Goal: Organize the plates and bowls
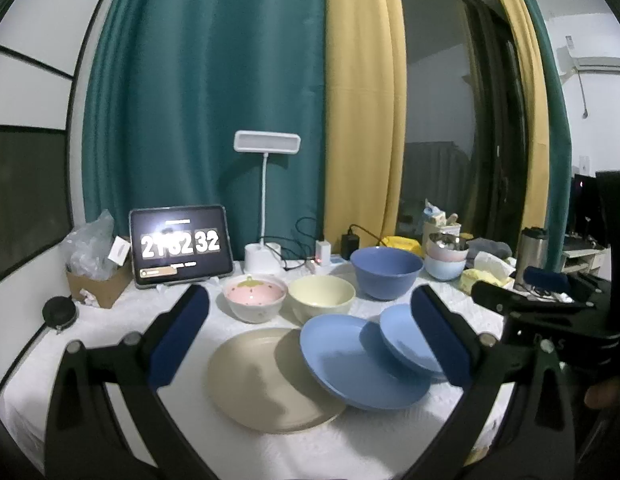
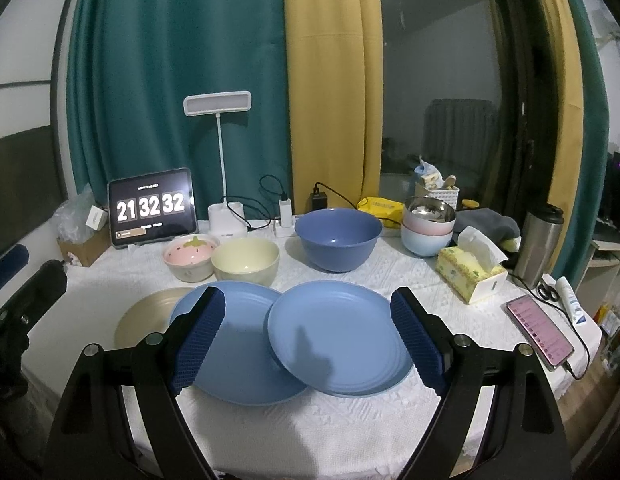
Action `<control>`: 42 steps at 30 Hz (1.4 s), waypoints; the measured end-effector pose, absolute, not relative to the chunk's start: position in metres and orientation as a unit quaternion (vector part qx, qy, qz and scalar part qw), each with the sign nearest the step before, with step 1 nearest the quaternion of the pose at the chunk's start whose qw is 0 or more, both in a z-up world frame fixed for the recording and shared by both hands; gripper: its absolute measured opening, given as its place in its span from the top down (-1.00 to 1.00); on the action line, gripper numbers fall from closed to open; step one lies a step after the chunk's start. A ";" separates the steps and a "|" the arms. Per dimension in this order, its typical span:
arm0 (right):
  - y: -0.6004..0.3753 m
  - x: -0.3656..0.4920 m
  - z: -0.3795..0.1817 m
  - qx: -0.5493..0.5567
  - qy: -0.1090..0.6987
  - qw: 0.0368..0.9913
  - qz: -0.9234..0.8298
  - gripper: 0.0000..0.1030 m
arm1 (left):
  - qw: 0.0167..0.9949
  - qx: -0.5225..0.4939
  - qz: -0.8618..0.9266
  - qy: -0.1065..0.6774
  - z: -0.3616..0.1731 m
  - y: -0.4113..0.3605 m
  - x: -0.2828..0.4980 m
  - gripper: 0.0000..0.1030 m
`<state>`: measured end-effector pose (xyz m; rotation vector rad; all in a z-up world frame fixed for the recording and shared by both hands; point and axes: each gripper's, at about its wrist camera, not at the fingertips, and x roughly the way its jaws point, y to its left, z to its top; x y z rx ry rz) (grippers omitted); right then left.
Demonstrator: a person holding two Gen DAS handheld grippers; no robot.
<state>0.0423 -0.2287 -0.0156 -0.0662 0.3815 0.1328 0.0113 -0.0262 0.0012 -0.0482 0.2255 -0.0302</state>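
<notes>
Teal and yellow curtains hang behind the worktop, which wears a white textured cloth. I see my left gripper hovering with its jaws spread wide and nothing between them, above the beige plate and the big blue plate that overlaps its right edge. My right gripper hangs over the smaller blue plate, jaws likewise spread and empty; that plate lies partly on the big blue one. Behind the plates stand the strawberry bowl, the cream bowl touching it, and the dark blue bowl apart to the right. A tablet clock stands at the back left.
</notes>
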 end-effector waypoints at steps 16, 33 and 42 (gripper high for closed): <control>-0.263 0.079 -0.024 -0.005 0.220 0.973 0.067 -0.71 | 0.988 0.001 -0.017 0.155 -0.012 -0.072 0.058 -0.97; -0.324 0.142 -0.061 0.016 0.279 0.959 0.049 -0.71 | 0.967 0.044 -0.040 0.249 -0.050 -0.140 0.140 -0.82; -0.334 0.176 -0.092 0.011 0.320 0.946 0.050 -0.56 | 0.951 0.040 -0.042 0.304 -0.077 -0.147 0.173 -0.43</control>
